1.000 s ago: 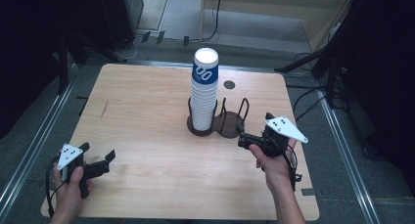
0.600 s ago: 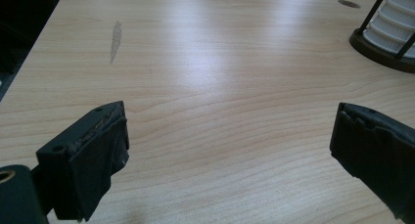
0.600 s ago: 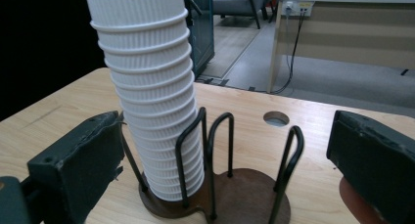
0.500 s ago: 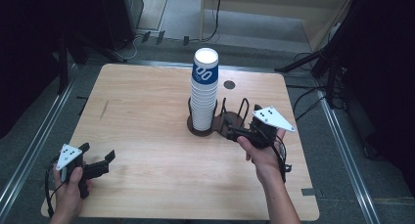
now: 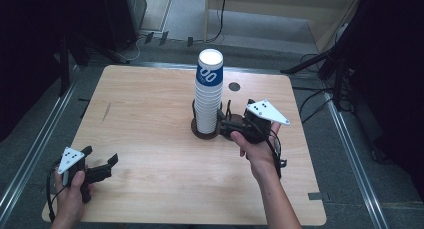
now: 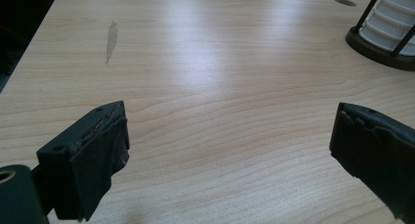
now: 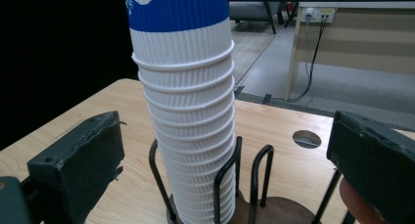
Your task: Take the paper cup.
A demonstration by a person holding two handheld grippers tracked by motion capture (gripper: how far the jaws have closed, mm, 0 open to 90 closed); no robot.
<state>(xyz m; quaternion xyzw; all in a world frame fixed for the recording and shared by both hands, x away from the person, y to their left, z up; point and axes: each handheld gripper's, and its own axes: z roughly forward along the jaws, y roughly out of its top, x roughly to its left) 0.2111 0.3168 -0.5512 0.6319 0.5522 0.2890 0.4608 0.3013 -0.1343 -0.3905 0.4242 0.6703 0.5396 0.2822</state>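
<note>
- High view: a tall stack of paper cups (image 5: 208, 91), white and ribbed with a blue band on the topmost cup, stood upright in a dark wire holder (image 5: 206, 125) near the middle of the wooden tabletop (image 5: 150, 114), a little toward its far edge.
- High view: the right gripper (image 5: 226, 125) was held just beside the holder on its right, its fingers pointing at the base of the stack and standing apart with nothing between them; the grey three-cornered plate (image 5: 267, 112) sat on top of it.
- High view: the left gripper (image 5: 102, 159) rested low at the near left corner of the tabletop, well apart from the cups, its fingers spread wide and holding nothing.
- High view: a small round dark hole (image 5: 234, 86) lay in the tabletop just behind and to the right of the stack.
- Left gripper view: the two black fingers (image 6: 93, 150) stood far apart over bare wood, gripping nothing; the base of the holder (image 6: 377, 48) with the lowest cups showed at the upper right corner, far off.
- Right gripper view: the stack (image 7: 188, 111) rose close ahead, seated among the holder's wire loops (image 7: 254, 180), and the fingers (image 7: 78, 165) stood wide open on either side of it, not touching it.
</note>
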